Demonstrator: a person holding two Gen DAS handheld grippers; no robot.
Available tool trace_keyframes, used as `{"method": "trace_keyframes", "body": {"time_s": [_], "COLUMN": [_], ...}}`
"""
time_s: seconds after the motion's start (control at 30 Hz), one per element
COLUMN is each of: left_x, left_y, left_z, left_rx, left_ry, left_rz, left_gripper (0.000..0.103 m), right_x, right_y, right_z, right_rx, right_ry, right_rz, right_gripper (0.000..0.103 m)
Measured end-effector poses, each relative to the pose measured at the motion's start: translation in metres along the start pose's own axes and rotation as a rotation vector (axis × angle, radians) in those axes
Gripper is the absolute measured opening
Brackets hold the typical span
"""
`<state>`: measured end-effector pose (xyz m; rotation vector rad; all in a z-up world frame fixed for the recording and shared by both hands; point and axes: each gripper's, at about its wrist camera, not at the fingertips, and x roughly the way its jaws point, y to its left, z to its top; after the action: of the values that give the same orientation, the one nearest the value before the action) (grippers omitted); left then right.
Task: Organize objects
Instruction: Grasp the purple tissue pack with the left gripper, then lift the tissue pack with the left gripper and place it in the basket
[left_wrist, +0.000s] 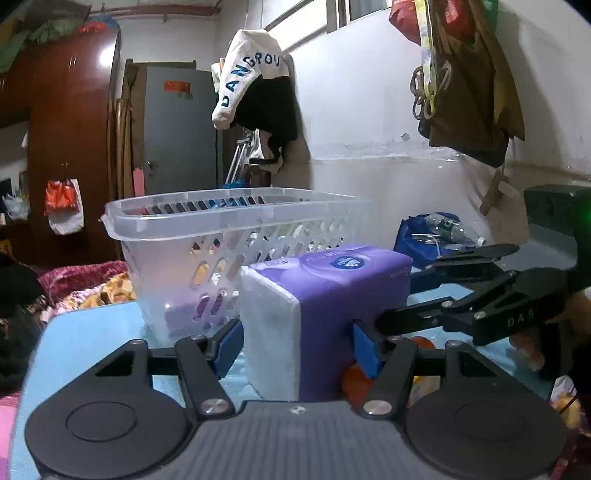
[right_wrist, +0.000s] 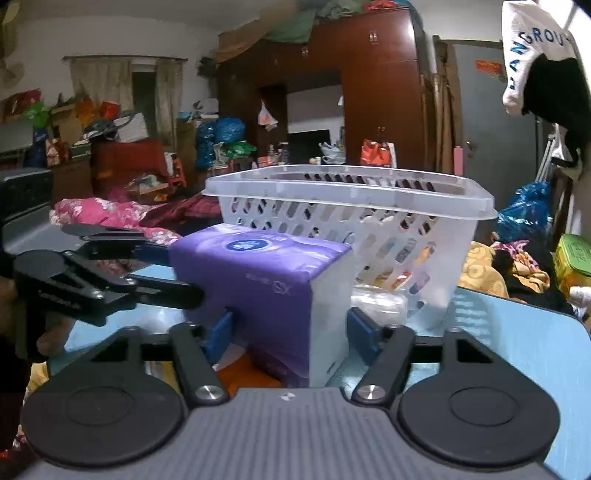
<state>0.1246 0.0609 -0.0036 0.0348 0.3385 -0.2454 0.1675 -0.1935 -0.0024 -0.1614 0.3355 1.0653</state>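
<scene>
Both my grippers are on one purple tissue pack. My left gripper has its blue pads pressed against the pack's two sides, jaws clamped on it. My right gripper looks the same in its own view: pads against the purple face on one side and the white end on the other, so I read it as closed on the pack too.

Key relation: the clear slotted basket sits at 11 o'clock from my left gripper, directly behind the pack; from my right gripper the basket is at 1 o'clock. The pack's top is below the basket rim in both views, so my guess is it needs a lift up and over the near wall. The pack's long axis runs away from each camera toward the basket. Both arms are about equally near; neither clearly leads.

The right gripper's arm shows at 3 o'clock in the left view, reaching the pack's far side.

Hard to tell: whether the pack rests on the blue table or is already off it, since its underside is hidden by the gripper bodies. Something orange under the pack is unidentifiable. Basket contents are blurred through the slots. A clear wrapped item lies by the basket's base.
</scene>
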Motion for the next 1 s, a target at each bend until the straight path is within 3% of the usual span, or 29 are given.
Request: {"method": "trace_keyframes", "body": {"time_s": [0.17,0.33,0.67,1.0], "left_x": [-0.001,-0.009,-0.021,-0.052], "left_y": [-0.009,-0.012,-0.018,-0.039], "left_z": [0.001,-0.001,0.006,0.054], "left_rx": [0.027,0.051,0.088,0.146], "left_ry": [-0.004,-0.051,-0.132,-0.243], "left_rz": [0.013,0.006,-0.005,0.023], "left_gripper": [0.054,0.051,0.050,0.049], "right_x": [-0.001,-0.010,-0.023,-0.050], "right_y": [0.003,0.001,0.014,0.025], "right_z": [-0.001,-0.002,0.009,0.052], "right_rx": [-0.003,0.009,-0.054,-0.118], "right_ry": [-0.007,-0.029,-0.086,-0.172], "right_rz": [-0.016,-0.008,-0.063,-0.105], "right_gripper": [0.056,0.050,0.048,0.048]}}
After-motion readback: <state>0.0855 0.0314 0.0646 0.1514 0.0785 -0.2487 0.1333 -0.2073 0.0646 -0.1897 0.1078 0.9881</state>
